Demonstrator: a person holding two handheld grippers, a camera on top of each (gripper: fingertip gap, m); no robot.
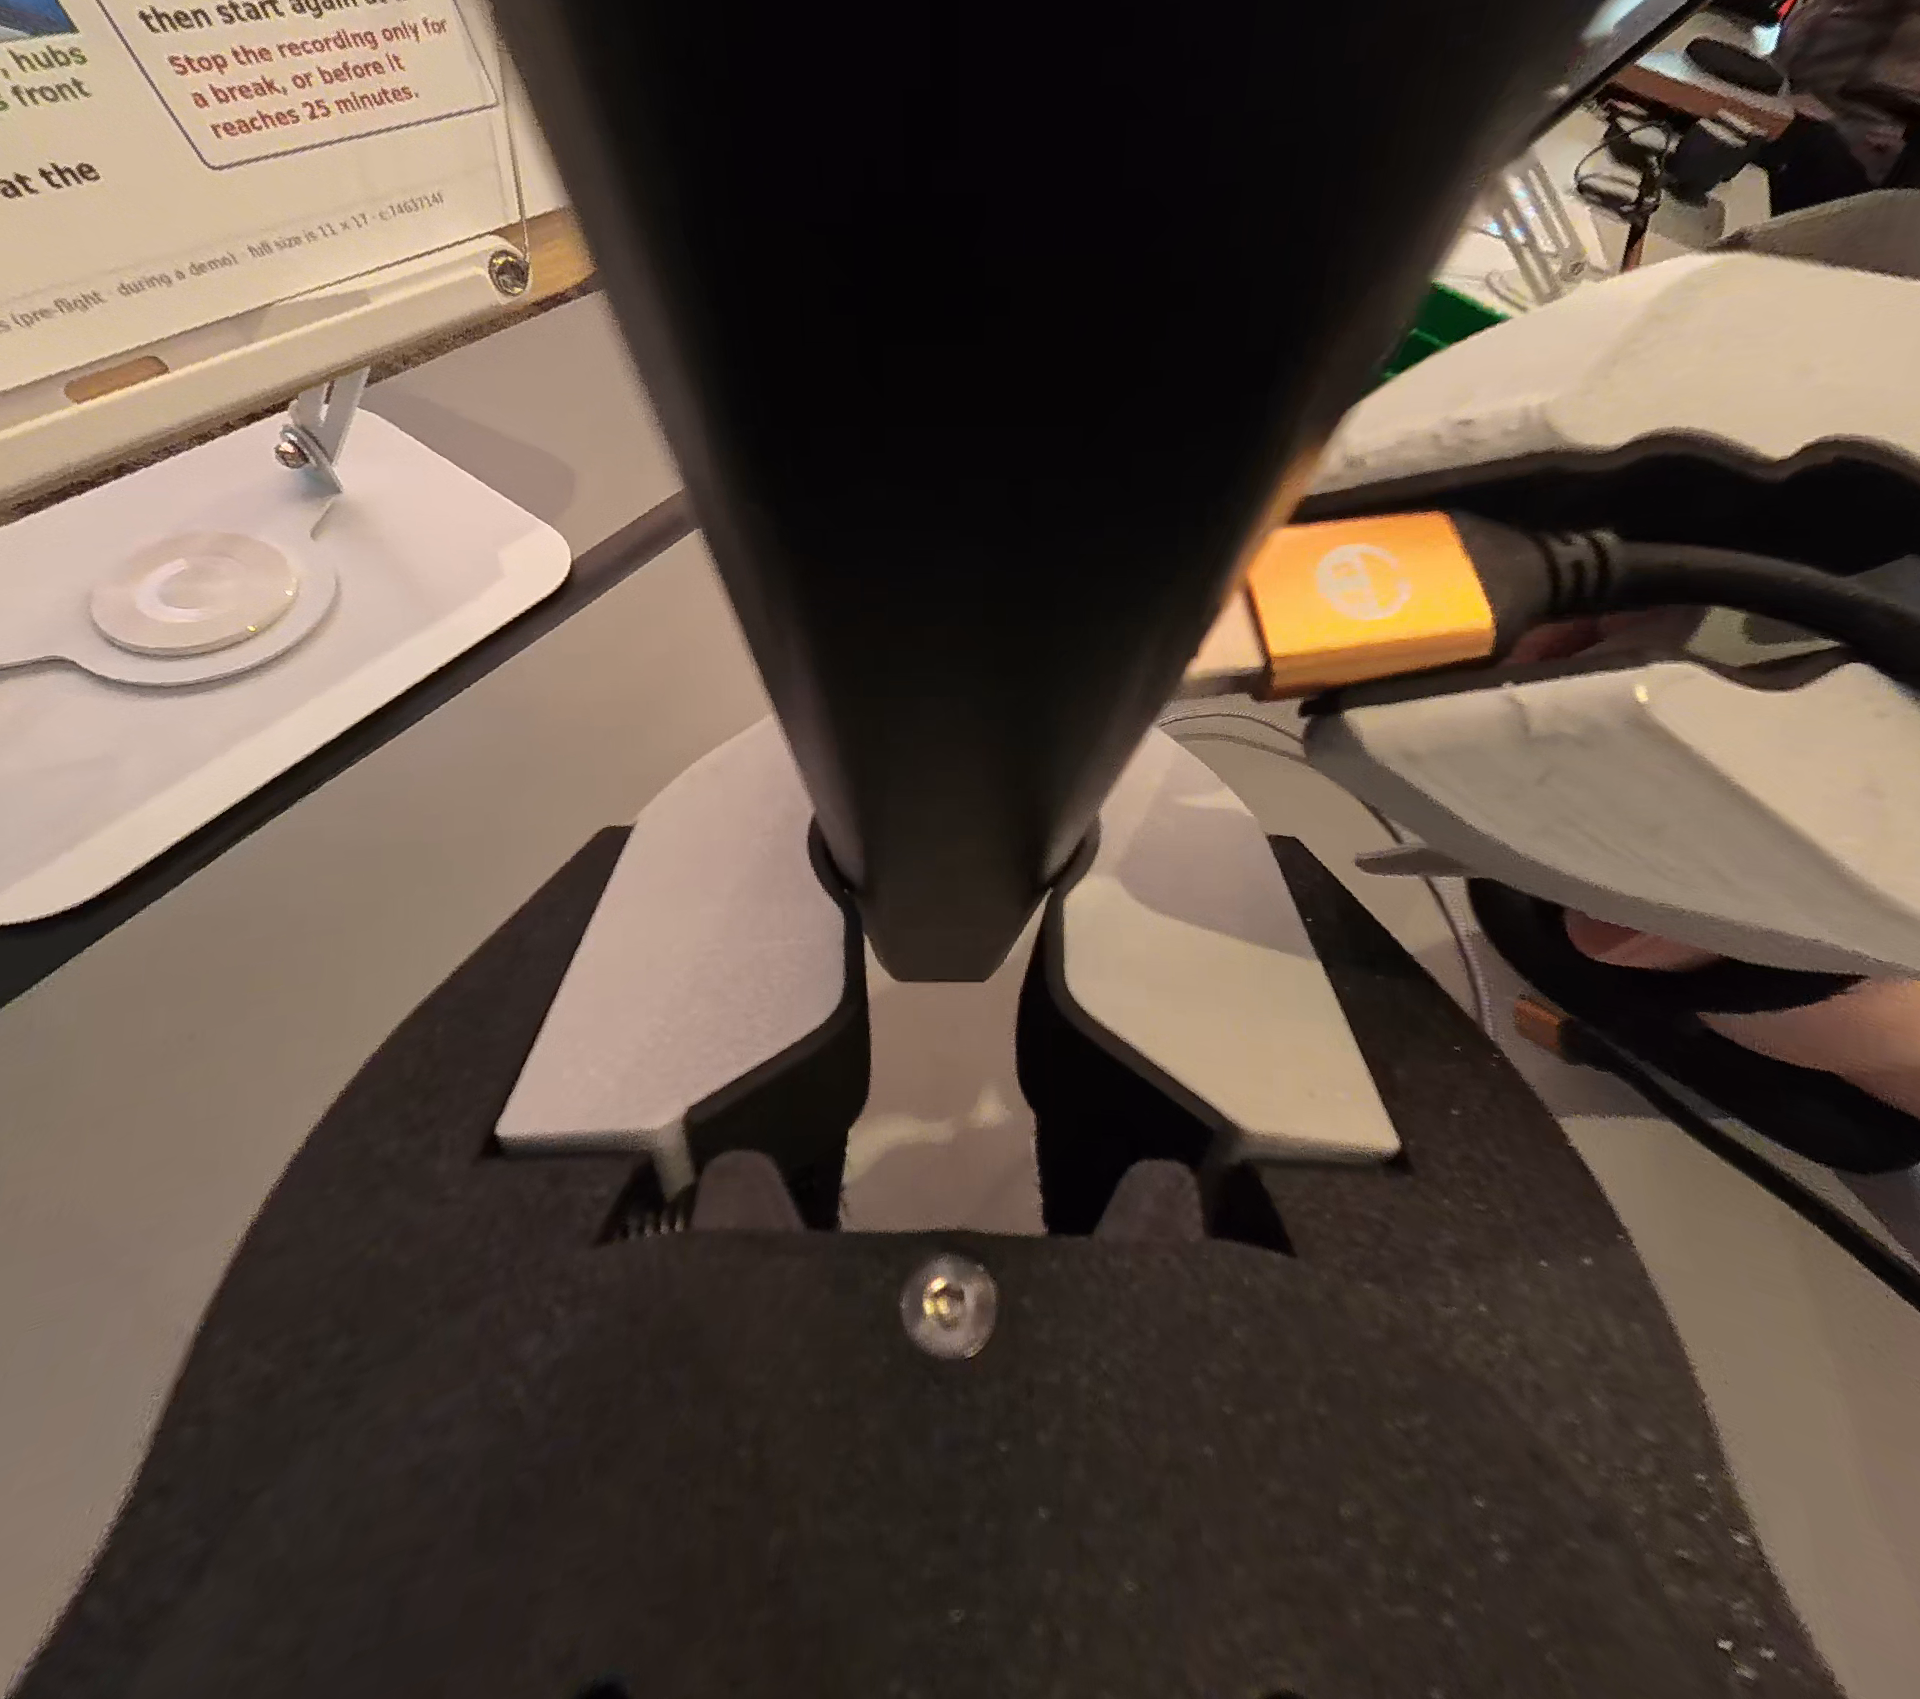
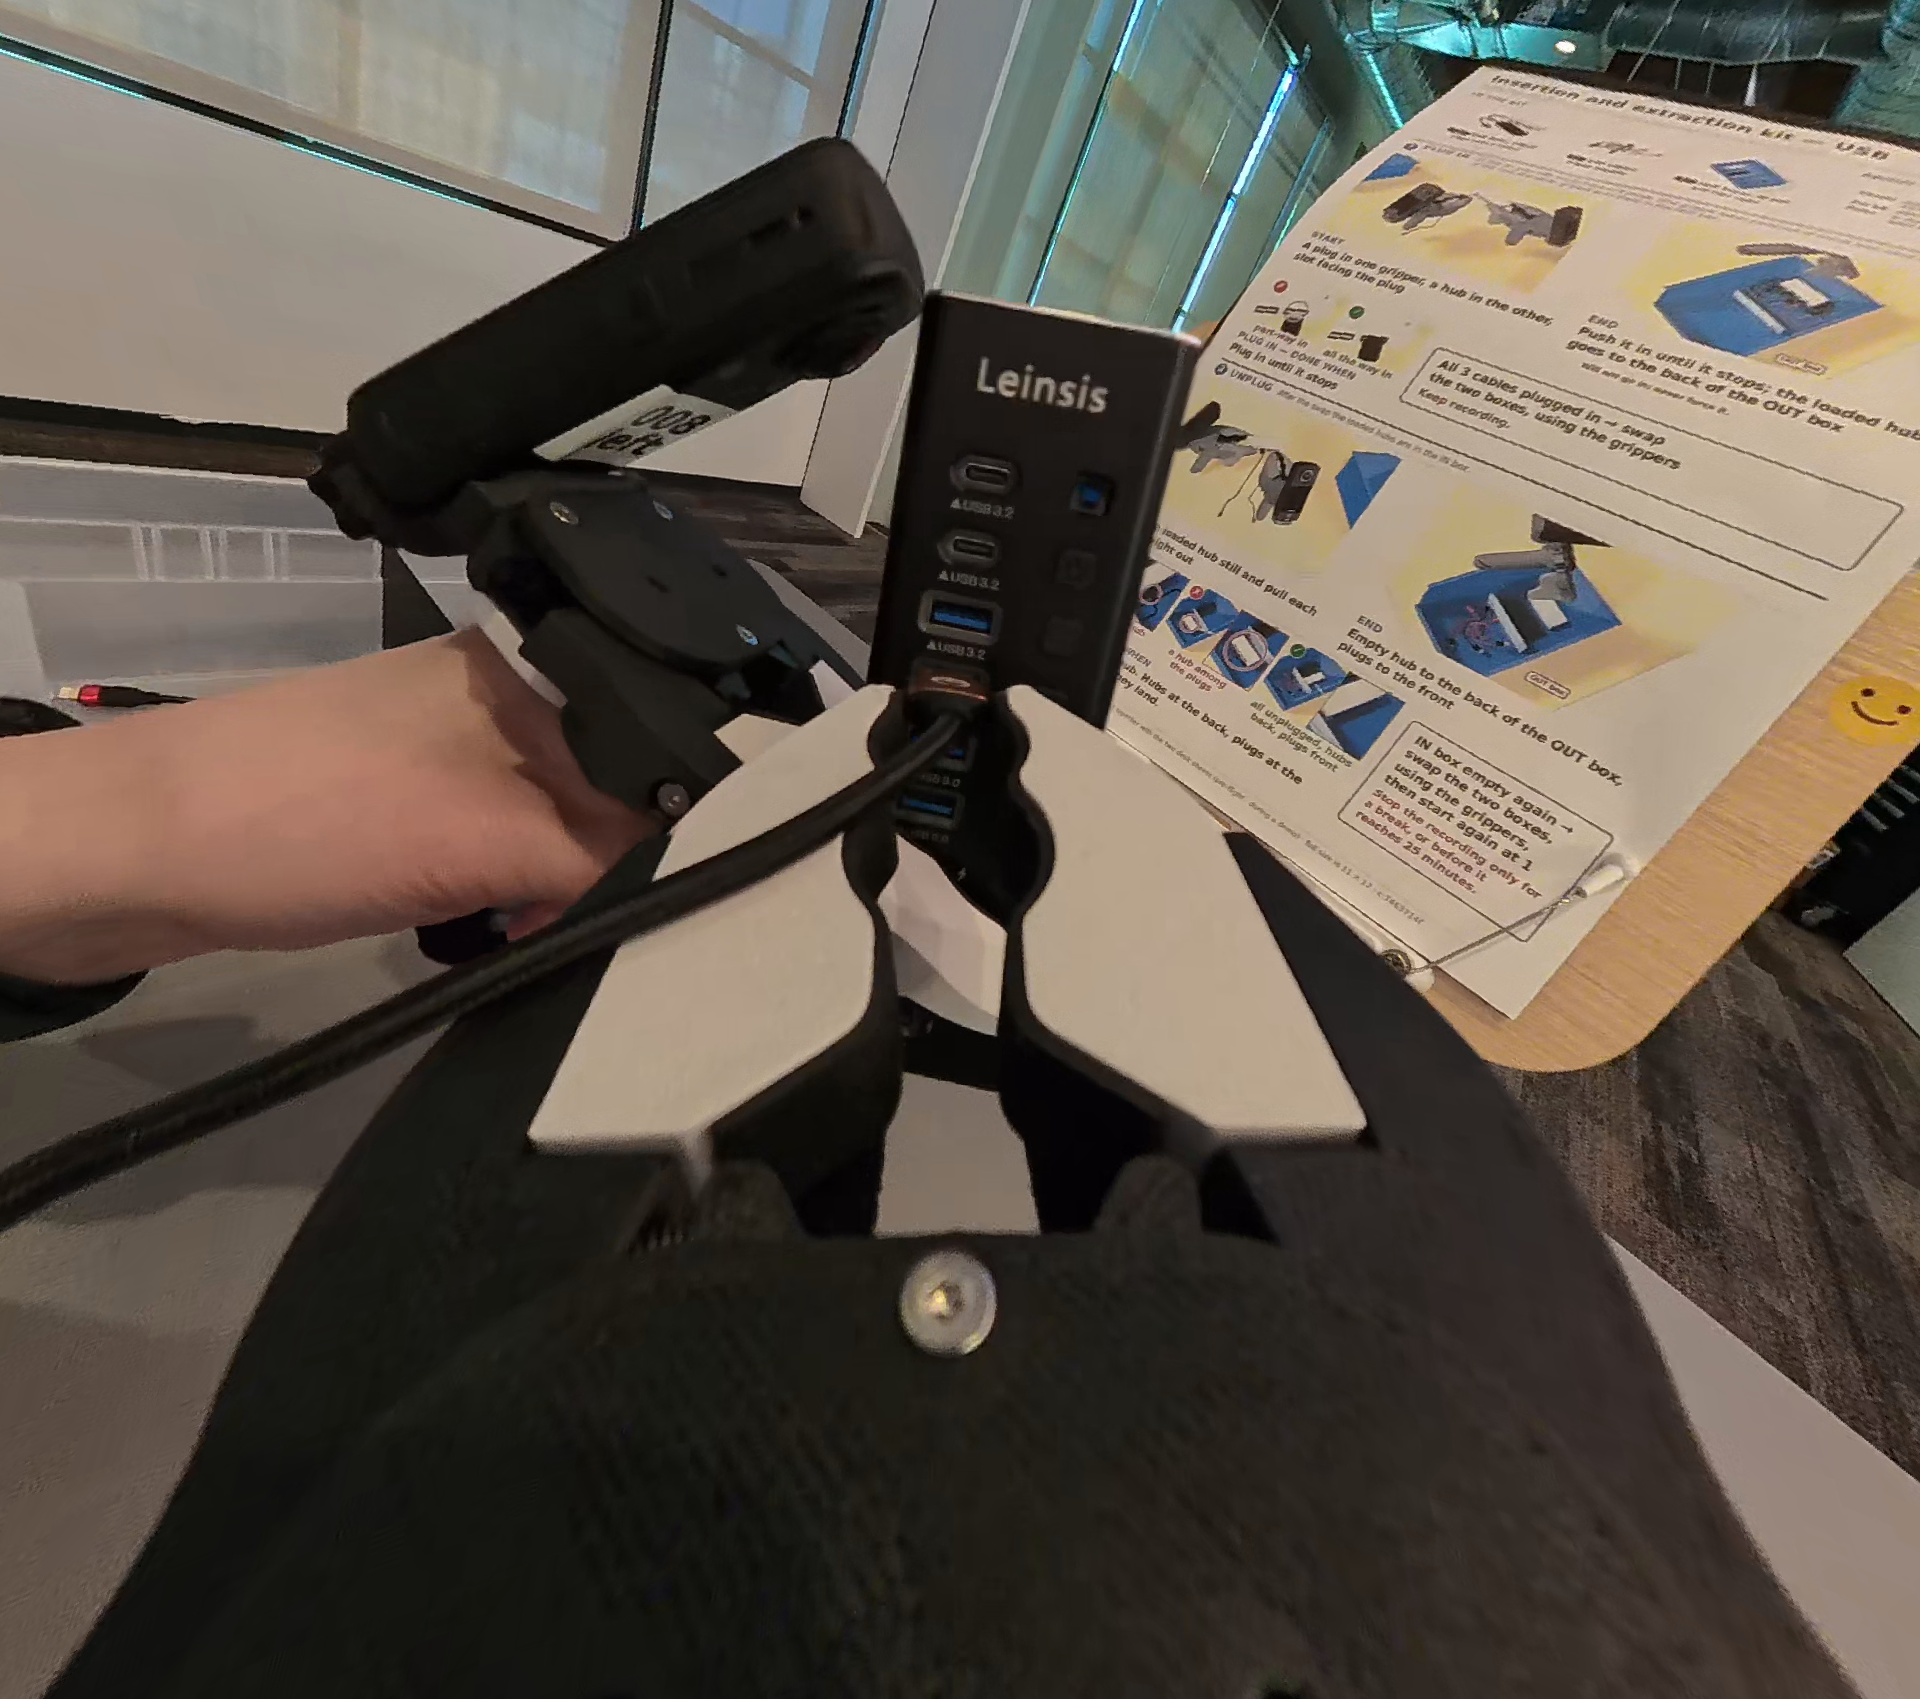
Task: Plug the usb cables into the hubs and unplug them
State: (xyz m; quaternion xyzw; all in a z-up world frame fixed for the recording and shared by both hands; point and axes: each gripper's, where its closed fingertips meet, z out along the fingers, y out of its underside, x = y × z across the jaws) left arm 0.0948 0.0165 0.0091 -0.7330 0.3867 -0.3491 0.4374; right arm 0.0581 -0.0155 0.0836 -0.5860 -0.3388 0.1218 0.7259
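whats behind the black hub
In the left wrist view the hub blocks the middle of the scene. Only an instruction sheet on a white stand shows at its left. The plug in the right gripper meets its right side; the port is hidden.

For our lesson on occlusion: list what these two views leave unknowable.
1. Left wrist view: the hub hides the orange plug's tip, so seating is unclear.
2. Right wrist view: the right gripper partly covers the plug and lower ports.
3. Same view: the cable runs off the left edge.
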